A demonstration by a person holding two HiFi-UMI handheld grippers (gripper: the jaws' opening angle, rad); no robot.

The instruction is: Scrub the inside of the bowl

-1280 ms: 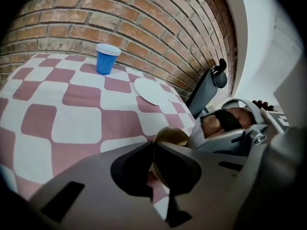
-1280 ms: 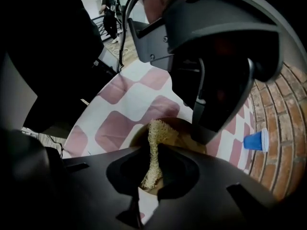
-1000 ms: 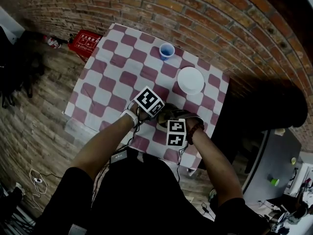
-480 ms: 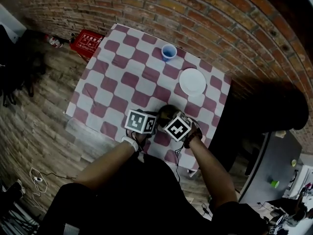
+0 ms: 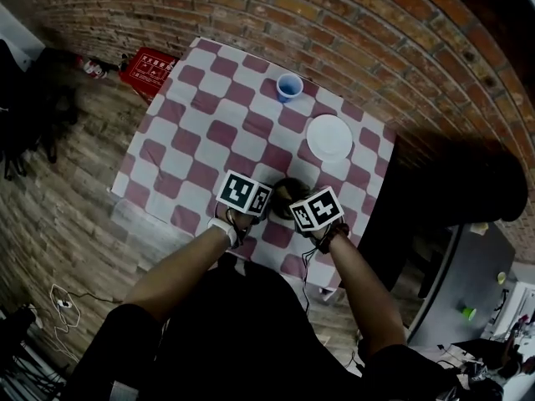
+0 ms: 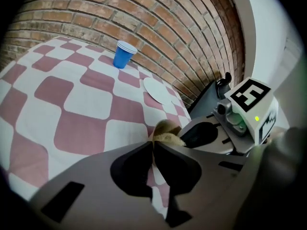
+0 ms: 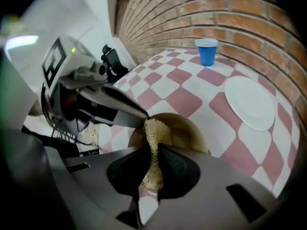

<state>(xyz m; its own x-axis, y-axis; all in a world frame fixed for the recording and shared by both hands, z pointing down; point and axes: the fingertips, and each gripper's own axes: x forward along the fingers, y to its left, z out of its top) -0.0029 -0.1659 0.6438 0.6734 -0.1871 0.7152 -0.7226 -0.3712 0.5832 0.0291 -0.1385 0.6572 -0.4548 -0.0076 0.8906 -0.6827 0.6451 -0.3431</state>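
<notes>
Compared with the head views of a moment earlier, the marker cubes have swung apart and the right gripper has travelled from the near side of the brown bowl to its right side, exposing the bowl's interior between the two tools; this reads as one arc of a circular scrubbing stroke, so the task is judged to be mid-scrub, not finished; the bowl sits on the checked table close to its near edge, well apart from the white plate and the blue cup; the right gripper view shows what the head view hides: its jaws are clenched on a yellowish scouring pad, whose free end reaches over the rim into the bowl; the left gripper view shows the left gripper with jaws closed to a narrow slit at the bowl's near rim, apparently pinching it to steady the bowl; the right gripper view supports this reading.
</notes>
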